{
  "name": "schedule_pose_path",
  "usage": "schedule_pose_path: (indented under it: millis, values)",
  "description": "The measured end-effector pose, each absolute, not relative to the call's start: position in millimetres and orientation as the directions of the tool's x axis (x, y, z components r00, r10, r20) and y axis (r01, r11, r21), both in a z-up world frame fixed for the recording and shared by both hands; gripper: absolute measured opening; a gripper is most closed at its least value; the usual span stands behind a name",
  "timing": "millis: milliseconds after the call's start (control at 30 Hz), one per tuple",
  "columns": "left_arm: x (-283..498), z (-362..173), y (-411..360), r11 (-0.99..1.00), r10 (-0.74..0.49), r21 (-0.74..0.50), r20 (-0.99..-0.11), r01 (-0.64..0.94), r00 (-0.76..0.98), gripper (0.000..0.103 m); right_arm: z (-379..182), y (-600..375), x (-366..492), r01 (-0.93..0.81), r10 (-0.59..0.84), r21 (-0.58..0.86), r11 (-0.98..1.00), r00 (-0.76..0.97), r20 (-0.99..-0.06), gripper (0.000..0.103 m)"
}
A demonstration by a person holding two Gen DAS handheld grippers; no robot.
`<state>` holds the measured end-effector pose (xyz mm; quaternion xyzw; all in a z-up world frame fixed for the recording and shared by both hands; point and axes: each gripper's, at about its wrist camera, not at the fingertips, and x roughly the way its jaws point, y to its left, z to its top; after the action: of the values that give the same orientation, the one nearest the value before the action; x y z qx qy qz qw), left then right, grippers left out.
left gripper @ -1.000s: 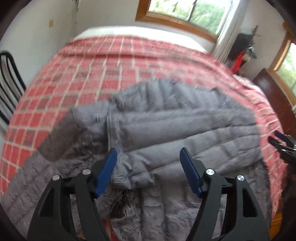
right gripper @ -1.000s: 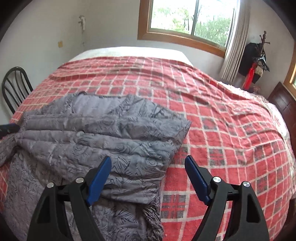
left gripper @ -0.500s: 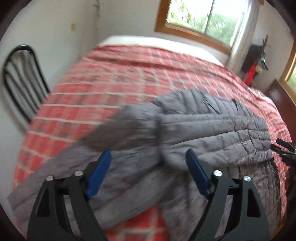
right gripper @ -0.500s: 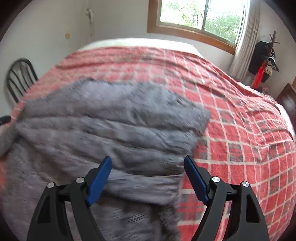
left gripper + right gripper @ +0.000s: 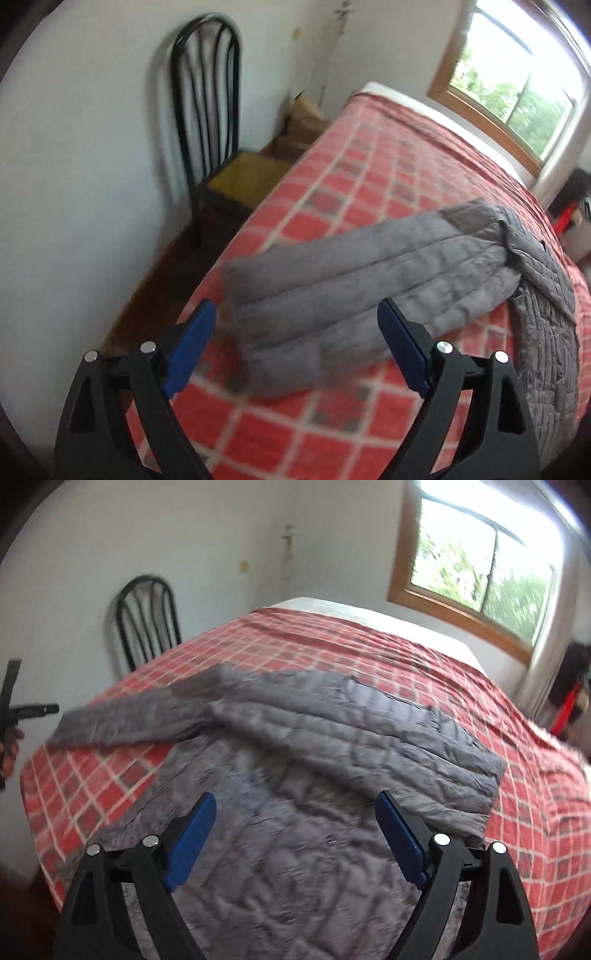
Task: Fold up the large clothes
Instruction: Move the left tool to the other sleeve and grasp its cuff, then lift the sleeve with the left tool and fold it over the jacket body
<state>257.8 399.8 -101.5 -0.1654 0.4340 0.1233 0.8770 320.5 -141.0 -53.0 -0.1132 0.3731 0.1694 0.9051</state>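
Note:
A grey quilted jacket lies on the bed with the red checked cover. One sleeve stretches out toward the bed's left edge. The other sleeve lies folded across the body. My left gripper is open and empty, just above the end of the stretched sleeve. My right gripper is open and empty, above the jacket's body near the front edge. The left gripper also shows at the far left of the right wrist view.
A black metal chair with a yellow seat stands by the white wall, left of the bed. Cardboard boxes sit in the corner behind it. A wood-framed window is beyond the bed. Dark floor runs along the bed's left edge.
The left gripper has swung left to the sleeve's end at the bed edge. The left sleeve now lies stretched out sideways. The right gripper has moved left over the jacket's body.

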Motion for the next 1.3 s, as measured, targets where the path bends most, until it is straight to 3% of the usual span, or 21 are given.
schedule_pose_path:
  millis: [267,333,400,500,600,833,1033,1300]
  values:
    - [264.7,-137.4,408.3,0.918,0.039,-0.186,-0.838,-0.351,0.545,0.086,-57.8,-120.9,289.0,-0.394,0.214,-0.087,0.915,0.657,-0.723,0.088]
    - [269.1,-138.6,404.0,0.927,0.028,-0.183,-0.836,-0.326,0.548,0.071,-56.6,-120.3,284.5,-0.385,0.194,-0.107,0.917,0.664,-0.722,0.088]
    - [271.8,-137.6,404.0,0.926,0.013,-0.198,-0.835,-0.321,0.551,0.043,-53.0,-122.2,280.8,-0.376,0.191,-0.105,0.921,0.668,-0.719,0.088]
    - [273.9,-133.0,406.7,0.916,-0.02,-0.242,-0.824,-0.321,0.566,0.02,-48.1,-123.9,275.5,-0.371,0.193,-0.1,0.923,0.672,-0.715,0.088]
    - [272.0,-112.5,402.4,0.917,-0.031,-0.267,-0.788,-0.296,0.615,0.007,-44.5,-124.8,270.6,-0.368,0.181,-0.117,0.922,0.68,-0.711,0.088]
    - [276.6,-26.4,354.6,0.941,-0.104,-0.306,-0.672,-0.147,0.734,0.004,-34.0,-140.8,267.2,-0.343,0.177,-0.096,0.934,0.679,-0.713,0.087]
    - [299.3,52.0,279.6,0.965,-0.166,-0.261,-0.594,0.007,0.787,0.004,-19.2,-164.0,264.7,-0.307,0.173,-0.067,0.949,0.687,-0.706,0.087]
    - [339.5,90.3,159.5,0.963,-0.266,-0.199,-0.577,0.183,0.772,0.004,-6.0,-207.0,264.5,-0.236,0.142,-0.039,0.971,0.7,-0.7,0.087]
